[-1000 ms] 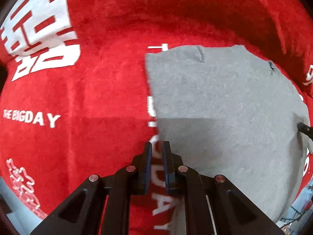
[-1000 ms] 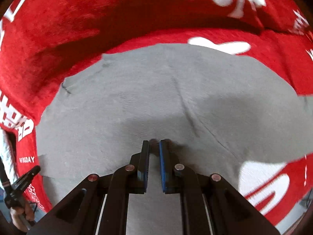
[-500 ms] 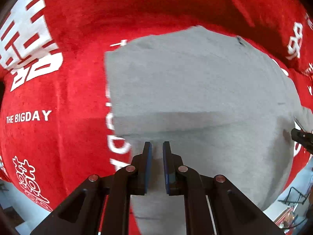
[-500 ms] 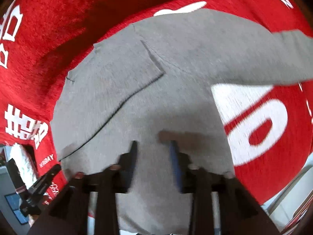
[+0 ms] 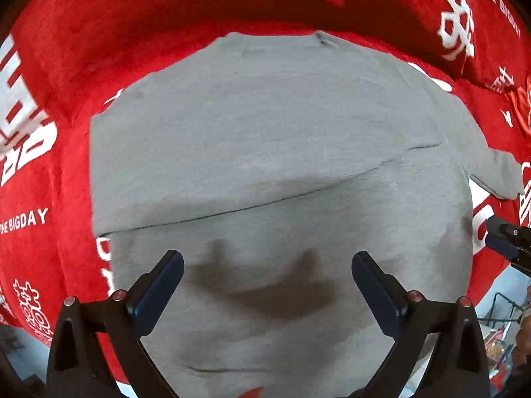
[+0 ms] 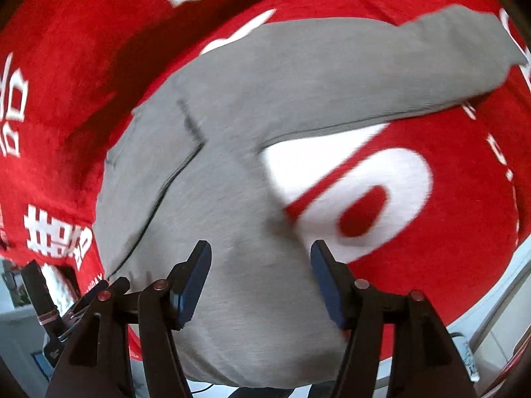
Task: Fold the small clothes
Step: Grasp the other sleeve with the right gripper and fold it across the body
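A small grey long-sleeved top (image 5: 275,139) lies flat on a red blanket (image 5: 59,106), its far part folded over with a fold edge (image 5: 265,200) across the middle. My left gripper (image 5: 267,272) is wide open and empty above the near half of the top. In the right wrist view the top (image 6: 252,219) shows with one sleeve (image 6: 398,66) stretched out to the right. My right gripper (image 6: 260,265) is open and empty above the top's near edge; it also shows at the right rim of the left wrist view (image 5: 507,242).
The red blanket carries white lettering and symbols (image 6: 358,195) and rises into a raised fold at the back (image 5: 265,0). Its near edge drops off to the floor (image 6: 481,325). The other hand-held gripper shows at the lower left of the right wrist view (image 6: 49,305).
Both grippers were shut and have opened wide. Both have drawn back and up from the cloth, so more of the top and its outstretched sleeve show now.
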`<move>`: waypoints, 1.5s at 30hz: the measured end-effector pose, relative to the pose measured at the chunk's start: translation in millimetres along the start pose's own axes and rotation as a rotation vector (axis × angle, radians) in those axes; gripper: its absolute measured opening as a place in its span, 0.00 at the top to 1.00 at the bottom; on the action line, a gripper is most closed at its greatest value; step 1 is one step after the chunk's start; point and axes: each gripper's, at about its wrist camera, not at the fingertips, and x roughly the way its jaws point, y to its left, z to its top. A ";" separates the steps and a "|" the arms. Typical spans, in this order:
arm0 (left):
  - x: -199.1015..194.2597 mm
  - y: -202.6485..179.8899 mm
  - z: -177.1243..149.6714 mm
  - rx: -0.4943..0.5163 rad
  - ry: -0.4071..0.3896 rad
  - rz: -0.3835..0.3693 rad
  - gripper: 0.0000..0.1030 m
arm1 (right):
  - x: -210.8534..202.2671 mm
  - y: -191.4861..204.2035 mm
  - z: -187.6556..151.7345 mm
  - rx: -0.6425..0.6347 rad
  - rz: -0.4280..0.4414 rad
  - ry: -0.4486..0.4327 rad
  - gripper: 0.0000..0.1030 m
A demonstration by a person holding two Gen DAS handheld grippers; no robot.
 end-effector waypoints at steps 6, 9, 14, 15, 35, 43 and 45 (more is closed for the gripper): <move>4.7 -39.3 17.1 -0.006 -0.008 0.043 0.02 | -17.2 -54.6 17.1 0.120 0.025 -0.046 0.26; 9.3 -56.0 28.1 -0.007 -0.001 0.037 0.02 | -22.9 -81.7 27.7 0.186 0.035 -0.075 0.26; 18.7 -92.1 39.2 0.030 0.004 0.036 0.02 | -34.3 -137.1 45.2 0.338 0.098 -0.161 0.25; 20.5 -101.2 41.2 0.037 0.008 0.031 0.02 | -35.1 -148.7 49.9 0.376 0.120 -0.179 0.26; 42.5 -166.4 65.0 0.078 0.046 0.014 0.02 | -4.9 -203.2 123.0 0.675 0.443 -0.320 0.26; 43.6 -166.4 67.4 0.074 0.038 0.015 0.02 | 13.3 -200.3 127.6 0.759 0.495 -0.241 0.88; 43.0 -163.2 68.3 0.077 0.034 0.017 0.02 | 12.9 -197.0 126.9 0.751 0.524 -0.251 0.91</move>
